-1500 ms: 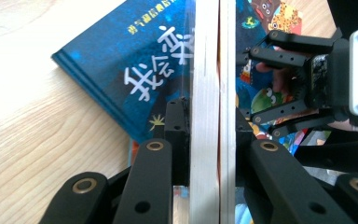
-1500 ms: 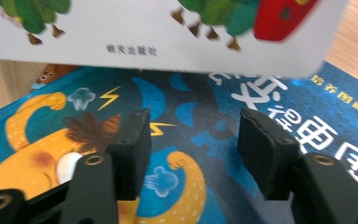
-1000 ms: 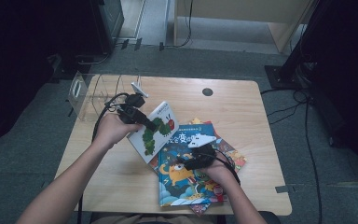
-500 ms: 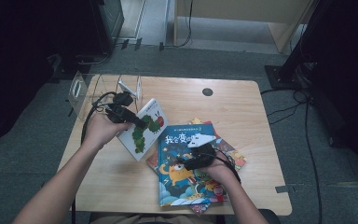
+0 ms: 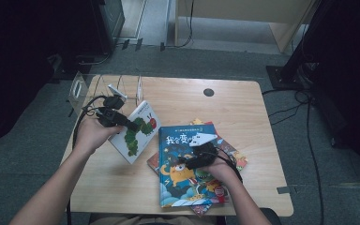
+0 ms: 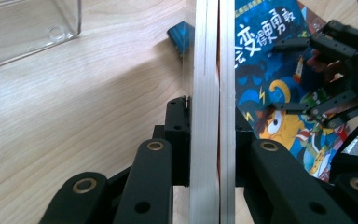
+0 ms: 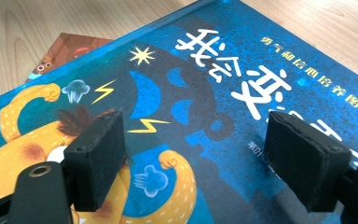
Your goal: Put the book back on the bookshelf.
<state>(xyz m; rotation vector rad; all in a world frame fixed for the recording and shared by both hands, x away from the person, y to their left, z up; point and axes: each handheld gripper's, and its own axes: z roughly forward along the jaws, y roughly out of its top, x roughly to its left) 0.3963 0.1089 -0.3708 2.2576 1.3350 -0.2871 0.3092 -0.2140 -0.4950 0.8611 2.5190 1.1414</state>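
Caterpillar book [image 5: 137, 131] clamped edge-on in my left gripper [image 5: 122, 121], lifted, tilted over table's [image 5: 243, 108] left part, near clear rack [image 5: 82, 89]. Step, I judge: carrying it to rack. Next: line spine w/ slot, lower in.

Right gripper [image 5: 198, 161] jaws wide, nothing between, resting on blue book [image 5: 187, 187] atop pile.

Left gripper view: pads [image 6: 179, 135] pinching page block [image 6: 208, 93]. High view: cover, rack slots.

Caterpillar book [image 5: 138, 131] farther left, more upright

Your far right of the table [image 5: 243, 103] is bare wood, open for passing. At the far left, the clear rack [image 5: 86, 89] blocks you; the book pile [image 5: 192, 173] covers the near middle.
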